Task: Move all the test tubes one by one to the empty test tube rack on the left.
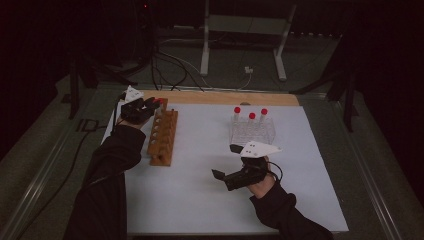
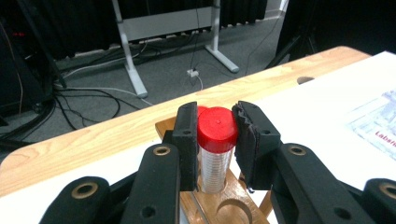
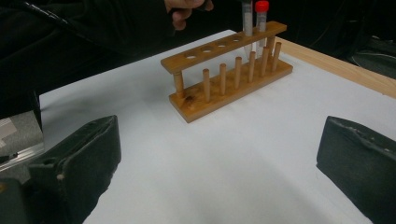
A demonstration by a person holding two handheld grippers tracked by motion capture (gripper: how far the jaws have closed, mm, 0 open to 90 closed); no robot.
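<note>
Dark curtains and cables ring a white table (image 1: pixel 200 200), and on it, toward the left edge, stands a wooden rack (image 1: pixel 163 138). At the rack's far end the left gripper (image 2: pixel 215 140) pinches a red-capped tube (image 2: pixel 215 149) just under its cap — the tube's foot already sits in a hole of the top bar, and a second tube (image 3: pixel 261 21) stands in the hole just beyond it. Right of the rack, a clear rack (image 1: pixel 252 131) holds three more red-capped tubes. The right gripper (image 1: pixel 239 167) hovers near the clear rack with its jaws spread wide and nothing between them. By my reading the step in hand is seating this tube; next, the left jaws should part and lift straight up — without tipping the tube or nudging its neighbour.
</note>
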